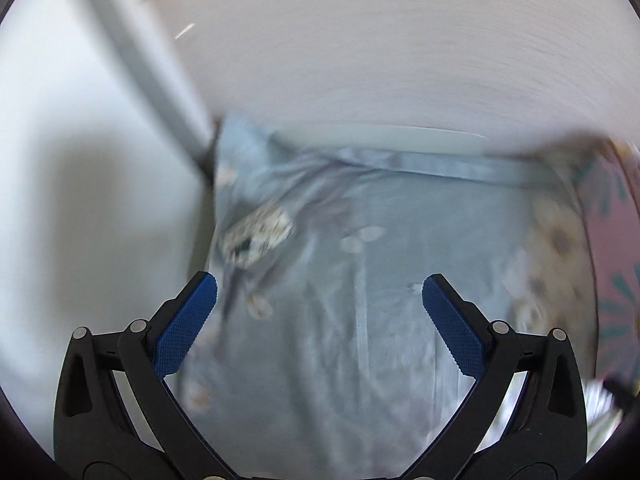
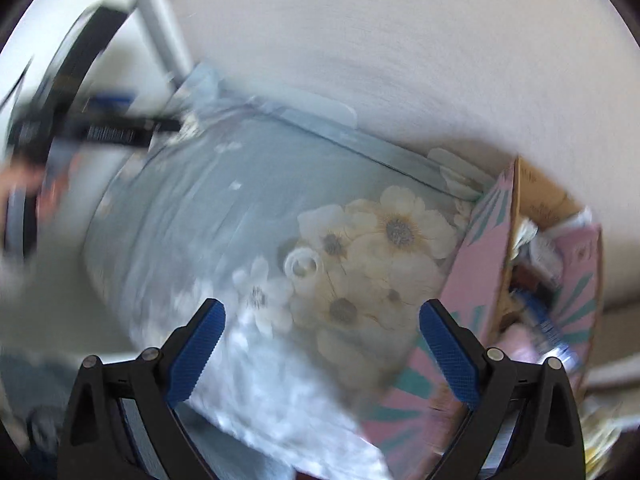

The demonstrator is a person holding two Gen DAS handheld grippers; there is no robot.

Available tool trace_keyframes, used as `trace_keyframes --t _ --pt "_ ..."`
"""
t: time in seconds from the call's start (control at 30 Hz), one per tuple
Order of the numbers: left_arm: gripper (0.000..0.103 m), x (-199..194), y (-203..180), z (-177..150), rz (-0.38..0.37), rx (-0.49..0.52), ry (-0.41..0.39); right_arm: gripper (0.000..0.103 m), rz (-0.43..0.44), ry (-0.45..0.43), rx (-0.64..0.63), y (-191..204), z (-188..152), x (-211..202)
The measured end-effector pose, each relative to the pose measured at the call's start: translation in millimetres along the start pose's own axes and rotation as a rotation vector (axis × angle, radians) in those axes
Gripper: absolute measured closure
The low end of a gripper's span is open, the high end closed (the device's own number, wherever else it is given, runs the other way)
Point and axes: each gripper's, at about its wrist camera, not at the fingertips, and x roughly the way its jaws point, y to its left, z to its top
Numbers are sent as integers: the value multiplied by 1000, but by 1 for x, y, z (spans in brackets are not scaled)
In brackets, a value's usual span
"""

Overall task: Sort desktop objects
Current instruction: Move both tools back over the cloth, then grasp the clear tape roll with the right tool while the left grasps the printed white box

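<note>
Both views are motion-blurred. My left gripper [image 1: 320, 292] is open and empty above a table covered in a blue-grey floral cloth [image 1: 380, 320]. A small white patterned packet [image 1: 258, 234] lies on the cloth ahead and left of it. My right gripper [image 2: 322, 316] is open and empty over the same cloth [image 2: 200, 220]. A white ring-shaped roll [image 2: 303, 266] lies ahead of it on the flower print. A pink and teal cardboard box [image 2: 486, 280] with several items inside stands at the right. The left gripper [image 2: 100, 128] shows blurred at the far left of the right wrist view.
A white wall [image 1: 380, 40] runs behind the table. A grey post [image 1: 152, 72] stands at the back left corner. A flat pale object [image 1: 380, 136] lies along the table's far edge. The pink box's side [image 1: 616, 248] shows at the right edge of the left wrist view.
</note>
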Motion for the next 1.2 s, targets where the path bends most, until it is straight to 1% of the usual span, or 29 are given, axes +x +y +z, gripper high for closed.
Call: trace_keyframes --t 0.03,0.07,0.13,0.2,0.27,0.4,0.5,0.57,0.63,0.73,0.8,0.9,0.93,0.97,1.0,1.03,1.07,1.1,1.13,1.17,1.2 --pt "1 4 0 -5 14 -44 -4 6 -7 -18 42 2 -4 8" --pt "1 13 -1 -12 30 -113 -3 6 -7 -42 88 4 -9 16" --pt "0 27 -4 -17 56 -183 -7 6 -9 -80 135 8 -17 28" --pt "0 42 -6 -19 80 -235 -8 6 -29 -116 162 13 -27 41" --pt "0 55 -6 -18 109 -279 -18 6 -37 -127 175 17 -35 53" --pt "1 68 3 -12 180 -340 -52 6 -54 -136 174 18 -39 71" --pt "1 77 12 -6 205 -392 -58 6 -43 -136 203 14 -35 83" --pt "1 83 16 -3 193 -421 -54 6 -45 -155 203 14 -31 86" --pt "1 90 19 1 210 -436 -54 6 -57 -174 194 16 -29 88" --pt "1 97 21 6 224 -440 -58 6 -57 -206 177 20 -24 89" --pt "1 98 21 7 210 -448 -64 6 -66 -227 174 22 -21 90" --pt "2 99 16 8 217 -444 -70 7 -84 -248 165 24 -16 93" --pt "7 99 14 7 221 -439 -73 10 -90 -252 164 24 -15 94" --pt "12 99 13 7 221 -438 -74 17 -97 -249 161 25 -14 95" --pt "13 99 12 7 220 -440 -70 22 -104 -244 160 25 -13 97" --pt "16 100 12 6 221 -446 -66 32 -111 -238 159 26 -13 98" --pt "23 100 12 4 219 -457 -66 38 -111 -231 159 27 -12 100" --pt "28 99 13 3 215 -466 -69 41 -105 -224 160 28 -12 101" --pt "37 98 14 2 204 -476 -75 48 -101 -216 160 28 -12 102" --pt "44 97 16 0 188 -487 -80 58 -101 -212 159 28 -11 103" --pt "44 96 17 -1 173 -499 -83 64 -102 -203 156 29 -11 105"
